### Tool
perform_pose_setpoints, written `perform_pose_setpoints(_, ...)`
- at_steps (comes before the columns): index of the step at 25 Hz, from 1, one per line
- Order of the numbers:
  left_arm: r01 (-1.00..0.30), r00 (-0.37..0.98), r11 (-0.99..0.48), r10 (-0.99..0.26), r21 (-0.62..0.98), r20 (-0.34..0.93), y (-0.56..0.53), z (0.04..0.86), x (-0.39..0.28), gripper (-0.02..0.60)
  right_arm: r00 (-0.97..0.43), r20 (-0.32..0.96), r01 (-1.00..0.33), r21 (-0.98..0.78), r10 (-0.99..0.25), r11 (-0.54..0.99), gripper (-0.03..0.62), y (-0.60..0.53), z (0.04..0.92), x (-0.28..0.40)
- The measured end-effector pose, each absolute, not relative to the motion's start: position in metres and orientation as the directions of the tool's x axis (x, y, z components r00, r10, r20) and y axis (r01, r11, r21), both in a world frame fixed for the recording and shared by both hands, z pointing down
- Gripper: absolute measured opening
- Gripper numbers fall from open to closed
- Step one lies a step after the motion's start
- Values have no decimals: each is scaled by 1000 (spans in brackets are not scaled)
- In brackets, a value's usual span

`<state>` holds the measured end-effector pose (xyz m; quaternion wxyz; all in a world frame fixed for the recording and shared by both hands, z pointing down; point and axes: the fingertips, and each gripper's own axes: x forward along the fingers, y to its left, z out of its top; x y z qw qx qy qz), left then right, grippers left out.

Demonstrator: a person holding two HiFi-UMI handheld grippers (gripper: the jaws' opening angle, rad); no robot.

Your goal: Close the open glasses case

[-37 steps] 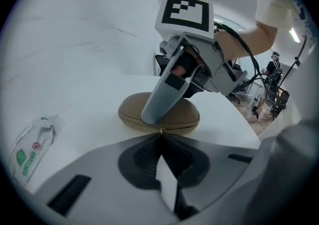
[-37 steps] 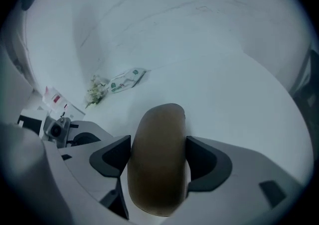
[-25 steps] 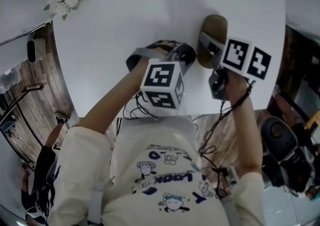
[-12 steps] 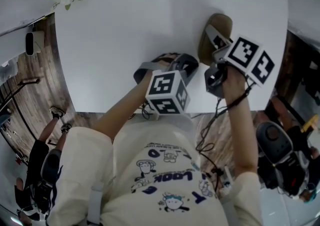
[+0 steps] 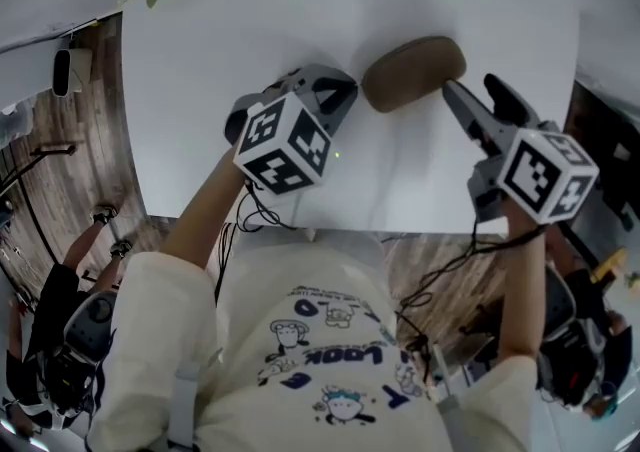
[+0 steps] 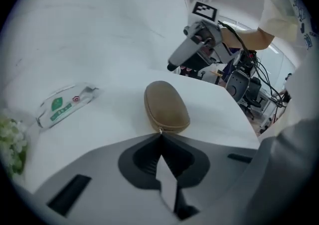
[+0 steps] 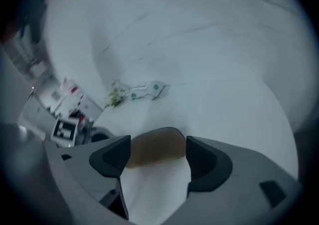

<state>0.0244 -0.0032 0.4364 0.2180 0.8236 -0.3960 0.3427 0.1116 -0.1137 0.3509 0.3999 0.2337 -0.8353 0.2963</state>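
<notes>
Glasses case (image 5: 413, 72) flat on table (image 5: 230, 30), lid down, appears shut. Long axis approx. left-right in head view. Left gripper (image 5: 340, 92): fingers clenched, empty, tips just beside case's left end, aimed along its length; contact not determinable. Right gripper (image 5: 472, 92): fingers released, nothing between pads, near case's right end, clear of it. Left nearer. Judged: closing done; seam check advisable, then w/drawal.
</notes>
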Motion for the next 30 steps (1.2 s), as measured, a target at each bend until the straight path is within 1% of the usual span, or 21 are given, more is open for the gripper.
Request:
perform_pose_setpoints(2, -825, 413, -561, -523, 64, 746, -13, 436, 3, 0, -575, 816, -402, -210, -67, 891, 327, -101, 353, 97)
perform_pose_setpoints(4, -836, 393, -546, -530, 53, 751, -19, 439, -15, 0, -520, 854, -137, -56, -24, 989, 333, -89, 365, 83)
perform_pose_setpoints(6, -839, 390, -541, -532, 52, 751, -23, 444, -25, 0, -444, 896, 108, 70, -15, 992, 337, -79, 381, 69)
perform_pose_setpoints(7, -838, 392, -543, -534, 52, 750, -23, 446, -27, 0, -409, 912, 202, 100, -9, 974, 339, -75, 389, 64)
perform_pose_setpoints(8, -836, 393, -546, -535, 49, 747, -24, 446, -28, 0, -379, 925, 272, 111, 0, 956, 341, -73, 396, 60)
perform_pose_setpoints(10, -831, 396, -556, -539, 39, 743, -24, 446, -27, 0, -326, 945, 367, 100, 27, 925, 341, -70, 408, 55)
perform_pose_setpoints(14, -831, 394, -555, -538, 40, 745, -24, 443, -24, 0, -230, 971, 497, 53, 72, 866, 341, -65, 420, 52)
perform_pose_setpoints(18, -834, 387, -551, -533, 39, 753, -28, 450, -27, 2, -180, 982, 565, 49, 64, 824, 341, -69, 433, 46)
perform_pose_setpoints(23, -813, 370, -582, -527, -8, 766, -32, 452, -29, 0, -179, 984, 606, 99, 14, 790, 339, -76, 441, 44)
perform_pose_setpoints(26, -791, 363, -611, -514, -35, 777, -31, 450, -29, 0, -170, 985, 607, 99, 7, 789, 339, -75, 441, 45)
perform_pose_setpoints(30, -730, 367, -681, -473, -67, 801, -26, 452, -28, -2, -171, 985, 600, 108, -5, 793, 337, -74, 443, 44)
